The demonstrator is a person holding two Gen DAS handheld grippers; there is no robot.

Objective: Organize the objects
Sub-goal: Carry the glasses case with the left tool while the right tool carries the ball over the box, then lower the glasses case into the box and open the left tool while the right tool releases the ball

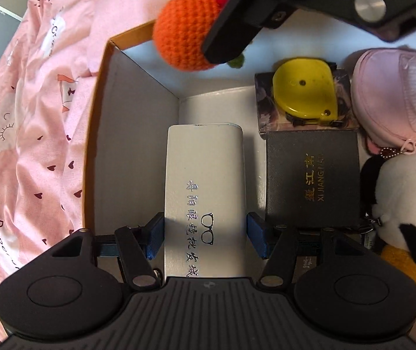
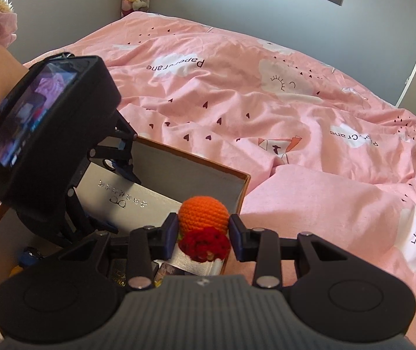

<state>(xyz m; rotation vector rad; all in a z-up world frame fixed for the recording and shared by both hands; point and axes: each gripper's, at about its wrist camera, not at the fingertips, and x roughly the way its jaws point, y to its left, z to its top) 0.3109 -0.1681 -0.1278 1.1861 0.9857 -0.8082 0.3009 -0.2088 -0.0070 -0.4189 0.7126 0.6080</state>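
My left gripper (image 1: 205, 237) is shut on a white glasses case (image 1: 205, 192) and holds it low inside an open cardboard box (image 1: 103, 110) on the bed. My right gripper (image 2: 203, 234) is shut on an orange and red crochet toy (image 2: 203, 221) and holds it above the box's far corner; the toy also shows at the top of the left wrist view (image 1: 184, 29). The box (image 2: 208, 172) and the glasses case (image 2: 138, 201) show in the right wrist view, with the left gripper's body at the left.
In the box lie a black wallet box (image 1: 313, 178), a yellow tape measure (image 1: 307, 90) on a patterned box, a pink pouch (image 1: 397, 93) and a plush penguin (image 1: 406, 204). A pink duvet (image 2: 266, 102) surrounds the box.
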